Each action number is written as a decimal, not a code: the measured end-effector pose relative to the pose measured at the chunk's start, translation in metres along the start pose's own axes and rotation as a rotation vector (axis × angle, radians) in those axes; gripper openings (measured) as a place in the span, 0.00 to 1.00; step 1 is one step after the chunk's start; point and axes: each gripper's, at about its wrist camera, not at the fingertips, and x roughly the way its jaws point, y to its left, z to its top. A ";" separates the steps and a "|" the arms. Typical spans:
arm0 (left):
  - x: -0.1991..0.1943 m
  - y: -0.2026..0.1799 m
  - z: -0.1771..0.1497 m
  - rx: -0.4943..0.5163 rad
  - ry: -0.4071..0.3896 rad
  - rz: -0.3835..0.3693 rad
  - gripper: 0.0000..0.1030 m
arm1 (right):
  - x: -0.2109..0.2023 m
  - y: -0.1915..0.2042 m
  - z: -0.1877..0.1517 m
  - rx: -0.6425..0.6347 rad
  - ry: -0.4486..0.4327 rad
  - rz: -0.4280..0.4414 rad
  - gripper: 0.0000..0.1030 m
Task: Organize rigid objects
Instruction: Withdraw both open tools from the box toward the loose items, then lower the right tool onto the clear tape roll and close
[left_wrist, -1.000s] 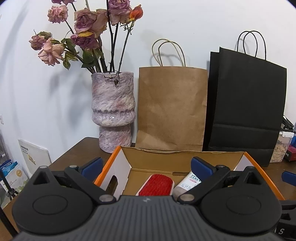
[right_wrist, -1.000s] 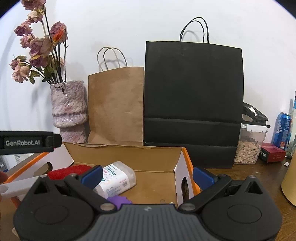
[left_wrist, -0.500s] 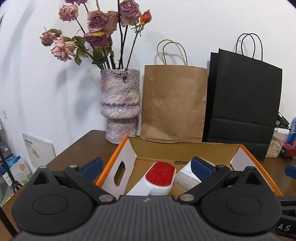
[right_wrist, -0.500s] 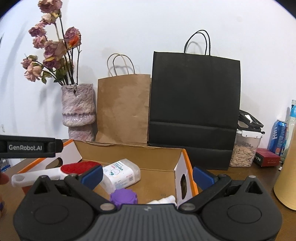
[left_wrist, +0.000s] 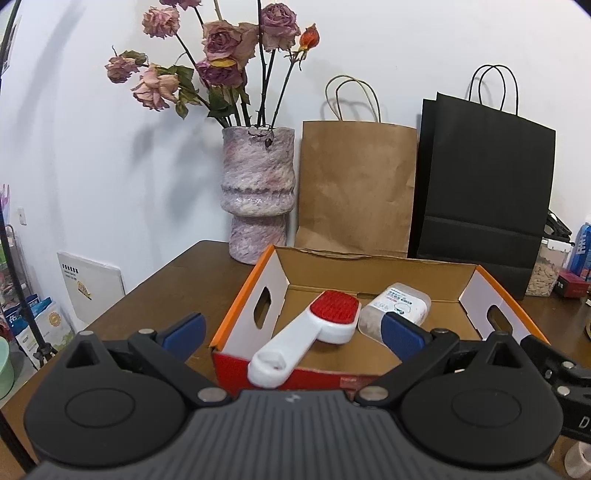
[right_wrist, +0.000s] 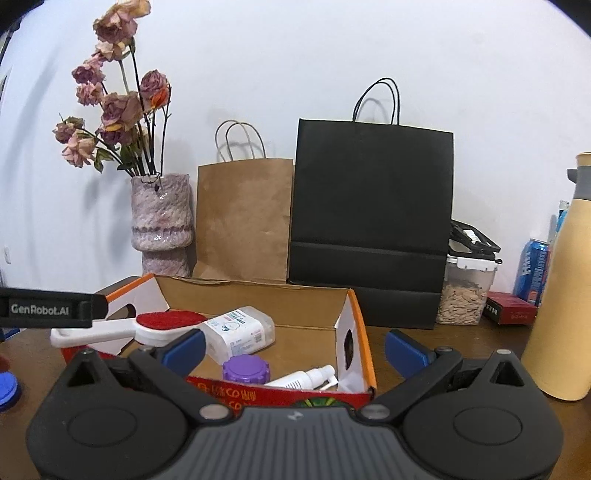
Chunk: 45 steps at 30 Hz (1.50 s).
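An open cardboard box (left_wrist: 269, 284) (right_wrist: 360, 328) with orange rims stands on the brown table. A white lint brush with a red pad (left_wrist: 314, 328) (right_wrist: 147, 325) lies in it, its handle resting over the front edge. Beside it lies a clear plastic container (left_wrist: 399, 306) (right_wrist: 240, 330). The right wrist view also shows a purple-capped jar (right_wrist: 245, 369) and a white spray bottle (right_wrist: 306, 378) inside. My left gripper (left_wrist: 291, 334) is open in front of the box, holding nothing. My right gripper (right_wrist: 293, 347) is open too, empty, before the box's right end.
Against the wall stand a vase of dried roses (left_wrist: 258, 195), a brown paper bag (left_wrist: 354, 188) and a black paper bag (left_wrist: 484, 192). At the right are a tall yellow bottle (right_wrist: 561, 295), a seed container (right_wrist: 467, 295), a red box (right_wrist: 511, 312) and a blue can (right_wrist: 532, 269).
Both grippers have drawn back and risen from the box. The lint brush now lies free, handle over the front edge. More of the box's contents show.
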 end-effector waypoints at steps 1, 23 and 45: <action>-0.003 0.001 -0.001 0.000 -0.001 -0.001 1.00 | -0.003 -0.001 -0.001 0.001 -0.001 0.001 1.00; -0.053 0.023 -0.038 0.020 0.025 -0.033 1.00 | -0.065 -0.022 -0.036 -0.065 0.020 0.016 1.00; -0.069 0.051 -0.071 0.032 0.092 0.007 1.00 | -0.060 -0.084 -0.082 -0.090 0.263 -0.028 0.91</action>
